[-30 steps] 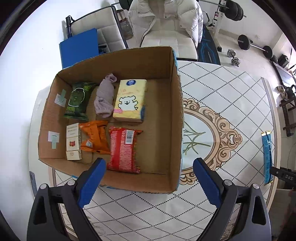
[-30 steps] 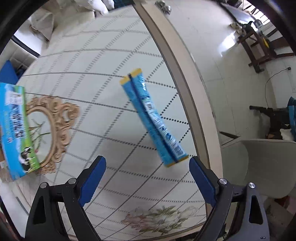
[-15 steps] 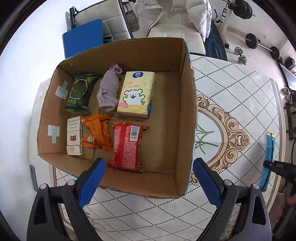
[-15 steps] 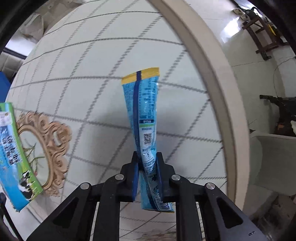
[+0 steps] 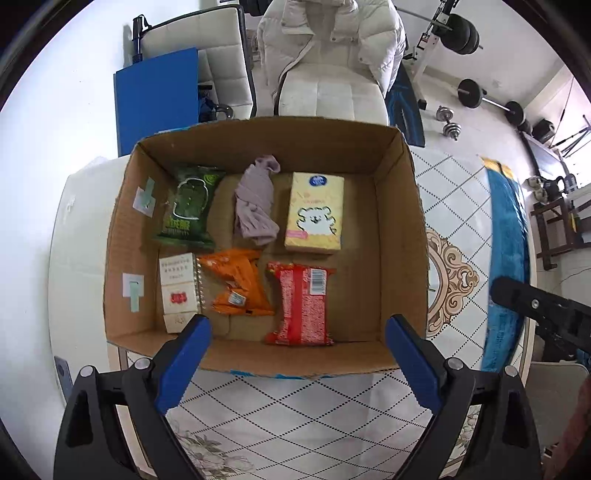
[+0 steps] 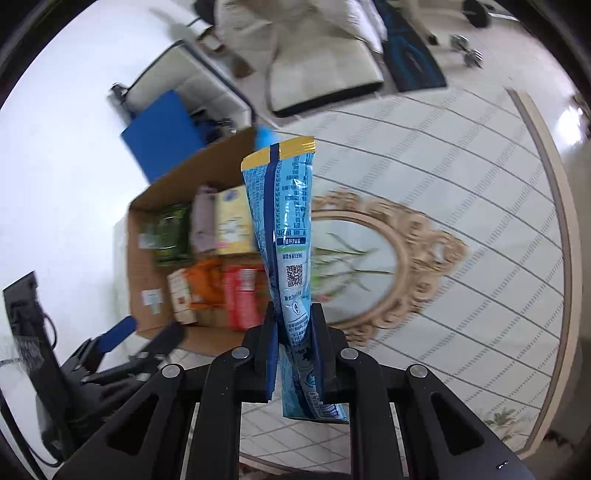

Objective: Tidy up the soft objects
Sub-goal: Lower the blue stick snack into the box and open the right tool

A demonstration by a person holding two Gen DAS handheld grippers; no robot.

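From the left wrist view, the left tool (image 5: 297, 332) hangs over the near wall of the cardboard box (image 5: 400, 229), its 2 blue fingers spread wide with nothing between them. The box stands on the patterned table (image 5: 458, 192). Inside it lie 6 things in 2 rows: along the far row a green packet (image 5: 190, 206), a rolled grey cloth (image 5: 256, 201) and a yellow tissue pack (image 5: 314, 214); along the near row a small white carton (image 5: 179, 291), an orange packet (image 5: 236, 282) and a red packet (image 5: 303, 304). The right part of the box floor is bare. At the right edge of this view the long blue packet (image 5: 506, 229) runs up and down the picture, well apart from the box and out over the table, with the black body of the right tool crossing its lower part. Beyond the table stands a white chair (image 5: 332, 92) with a pale padded jacket (image 5: 325, 33) over its back.

From the right wrist view, the right tool (image 6: 295, 339) is clamped tight on the long blue packet (image 6: 284, 210) near its lower end; the packet stands upright from the jaws, its yellow-edged end uppermost. Behind it, blurred, are the cardboard box (image 6: 147, 306) with its contents and the table's oval gold ornament (image 6: 417, 254). The left tool (image 6: 140, 339) shows at the lower left, beside the box.
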